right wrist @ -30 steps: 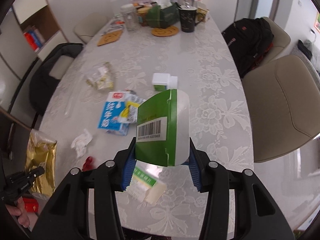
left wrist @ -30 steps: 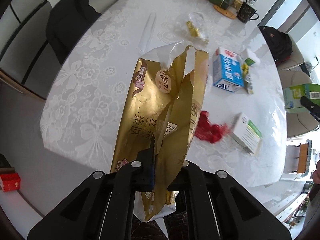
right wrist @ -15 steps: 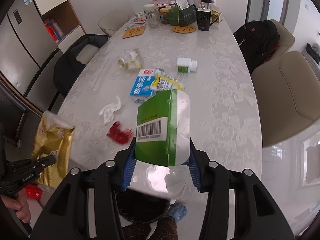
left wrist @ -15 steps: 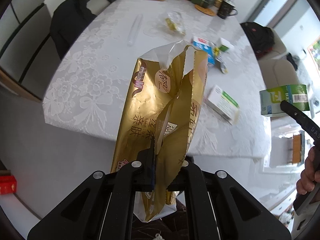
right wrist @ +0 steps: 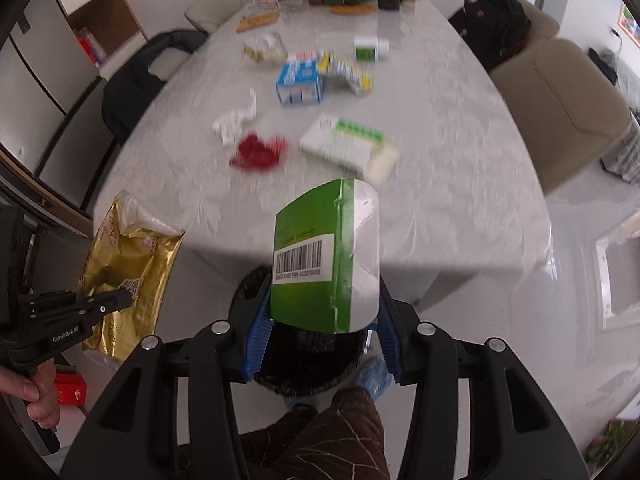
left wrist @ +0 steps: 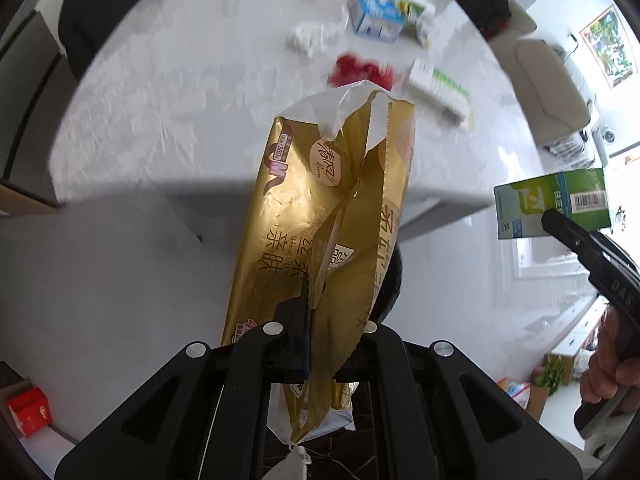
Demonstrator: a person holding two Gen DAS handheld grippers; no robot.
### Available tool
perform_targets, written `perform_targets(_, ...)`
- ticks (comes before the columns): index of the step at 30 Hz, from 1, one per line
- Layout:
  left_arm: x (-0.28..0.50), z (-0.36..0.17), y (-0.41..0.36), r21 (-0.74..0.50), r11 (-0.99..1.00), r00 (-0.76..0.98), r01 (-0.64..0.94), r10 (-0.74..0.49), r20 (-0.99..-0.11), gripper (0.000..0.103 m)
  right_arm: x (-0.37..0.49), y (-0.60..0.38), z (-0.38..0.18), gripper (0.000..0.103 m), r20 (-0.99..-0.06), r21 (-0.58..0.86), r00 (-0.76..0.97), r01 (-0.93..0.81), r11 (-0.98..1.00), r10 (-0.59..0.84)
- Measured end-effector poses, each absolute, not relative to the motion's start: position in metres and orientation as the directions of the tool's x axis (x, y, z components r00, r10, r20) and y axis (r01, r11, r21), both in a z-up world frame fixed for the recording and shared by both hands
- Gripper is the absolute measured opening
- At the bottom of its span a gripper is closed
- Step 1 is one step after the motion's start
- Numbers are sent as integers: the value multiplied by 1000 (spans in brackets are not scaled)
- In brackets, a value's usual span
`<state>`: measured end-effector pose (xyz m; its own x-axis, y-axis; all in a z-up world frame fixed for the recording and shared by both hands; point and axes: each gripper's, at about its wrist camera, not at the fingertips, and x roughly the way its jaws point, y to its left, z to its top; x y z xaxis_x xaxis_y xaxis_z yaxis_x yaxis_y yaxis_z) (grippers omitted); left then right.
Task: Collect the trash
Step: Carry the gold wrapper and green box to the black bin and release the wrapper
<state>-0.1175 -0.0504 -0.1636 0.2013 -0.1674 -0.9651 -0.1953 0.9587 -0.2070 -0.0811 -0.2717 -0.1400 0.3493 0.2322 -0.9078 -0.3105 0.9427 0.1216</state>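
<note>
A torn gold plastic wrapper [left wrist: 320,220] hangs upright in my left gripper [left wrist: 320,312], which is shut on its lower part. The right wrist view has the same gold wrapper [right wrist: 128,272] at the lower left, off the table's near edge. My right gripper [right wrist: 320,332] is shut on a green and white carton [right wrist: 320,256], its blue pads pressing both sides. A black trash bin [right wrist: 304,364] sits on the floor right below that carton. On the table [right wrist: 440,200] lie a red wrapper [right wrist: 258,152], a white and green box [right wrist: 344,144], a blue milk carton [right wrist: 298,84] and a crumpled tissue [right wrist: 236,120].
Farther back lie a yellow wrapper [right wrist: 346,72], a small bottle [right wrist: 370,48] and a clear bag [right wrist: 264,48]. A jacket-draped chair [right wrist: 140,76] stands left, beige chairs [right wrist: 560,108] and a backpack [right wrist: 492,28] right. A person's leg [right wrist: 340,432] is near the bin.
Both grippers have drawn back from over the table past its near edge and sunk a little, each keeping its load. The bin has come into view beneath the right gripper.
</note>
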Motion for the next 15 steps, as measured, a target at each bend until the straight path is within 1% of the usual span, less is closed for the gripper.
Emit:
perform_targets(7,-133,-223,-56,-192,968,92,-161,-179,-980,5,-106,-262,-187,45,-936,116,288,-288,951,201)
perform_targets(10,-130,-243,-64,-171,975,53,-139,-165,-985,5,-108,-263,-203,44,-946,105,268,-278,955,182)
perform_targets(15,-119,-271,-83,-172,979,15,-113,-171,-985,5,-114,-276,-220,44,-960,97,235,-234,967,153)
